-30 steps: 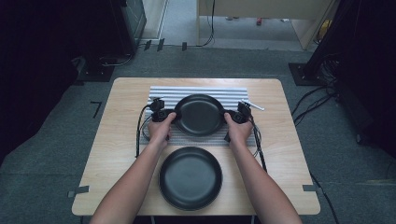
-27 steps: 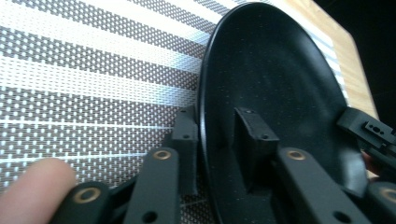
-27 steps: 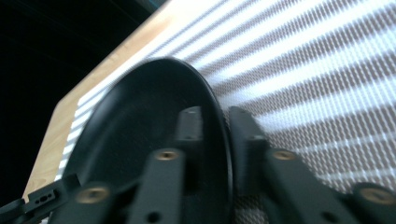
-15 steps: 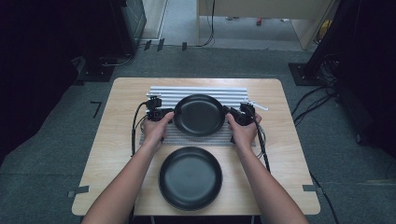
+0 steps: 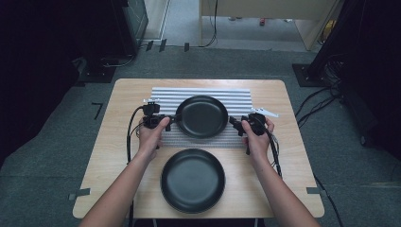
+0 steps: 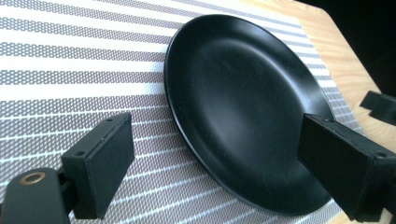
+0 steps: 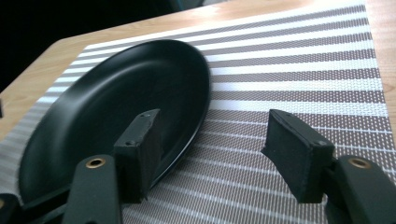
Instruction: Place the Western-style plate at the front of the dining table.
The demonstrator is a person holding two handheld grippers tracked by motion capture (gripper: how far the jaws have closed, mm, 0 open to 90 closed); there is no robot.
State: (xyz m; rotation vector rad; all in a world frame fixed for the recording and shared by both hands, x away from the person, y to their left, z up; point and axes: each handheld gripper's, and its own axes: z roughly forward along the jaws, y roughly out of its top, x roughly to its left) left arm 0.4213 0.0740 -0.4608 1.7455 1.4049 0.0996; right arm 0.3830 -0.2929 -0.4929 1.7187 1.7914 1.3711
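My right gripper (image 7: 212, 156) is hovering with jaws that have just been opening, empty, beside the black plate (image 7: 116, 107) lying on the striped mat (image 7: 299, 79).

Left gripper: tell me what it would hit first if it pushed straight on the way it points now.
The left gripper, jaws open and just opened wider, points across the striped placemat at the black plate. It would likely meet the plate's near rim first, though depth is hard to judge.
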